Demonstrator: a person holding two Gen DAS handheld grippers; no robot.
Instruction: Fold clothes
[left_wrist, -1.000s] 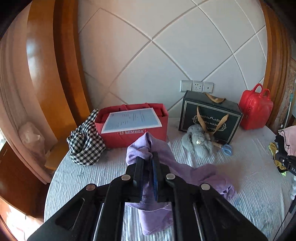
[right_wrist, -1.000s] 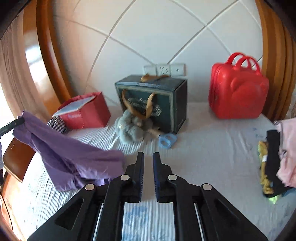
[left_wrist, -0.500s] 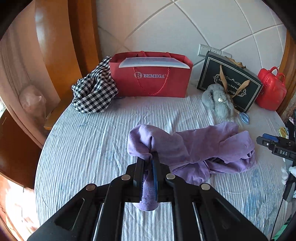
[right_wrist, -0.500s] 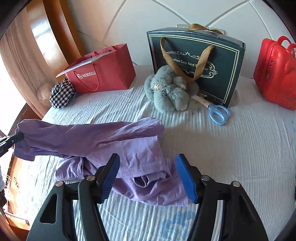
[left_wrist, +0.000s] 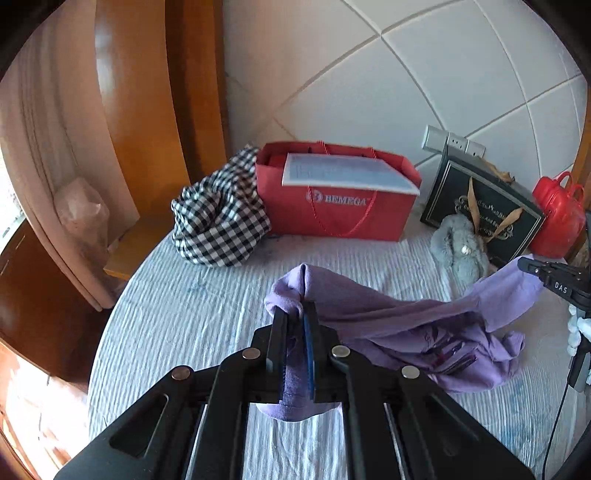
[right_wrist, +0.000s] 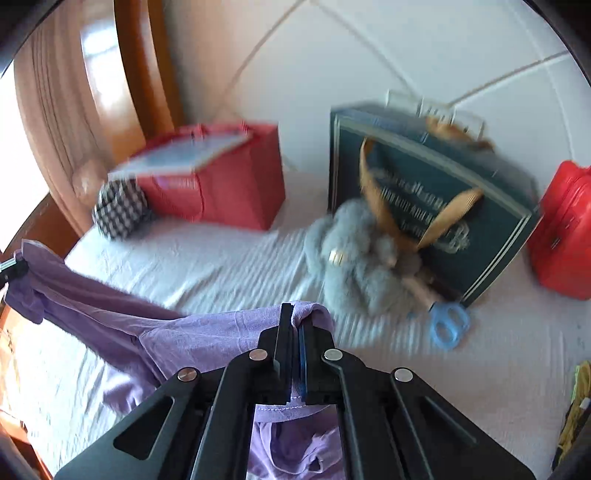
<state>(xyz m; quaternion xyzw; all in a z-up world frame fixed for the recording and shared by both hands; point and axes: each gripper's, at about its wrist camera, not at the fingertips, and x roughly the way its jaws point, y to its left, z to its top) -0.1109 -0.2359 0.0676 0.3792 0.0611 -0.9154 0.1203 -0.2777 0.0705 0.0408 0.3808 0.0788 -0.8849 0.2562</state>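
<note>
— Where is the garment?
— A purple shirt (left_wrist: 399, 325) is stretched above the white bedspread (left_wrist: 184, 314), between two tools.
— And the fingers?
— The left gripper (left_wrist: 295, 321) is clamped on one bunched end; the right gripper (right_wrist: 295, 325) pinches the other, near a grey plush toy (right_wrist: 354, 258) and blue scissors (right_wrist: 447, 325).

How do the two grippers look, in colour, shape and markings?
Both the left gripper and right gripper are black, with angular linkage arms, silver round pins and blue pads inside the fingers. In the left wrist view, the right gripper shows white "DAS" lettering and a thin black cable.
</note>
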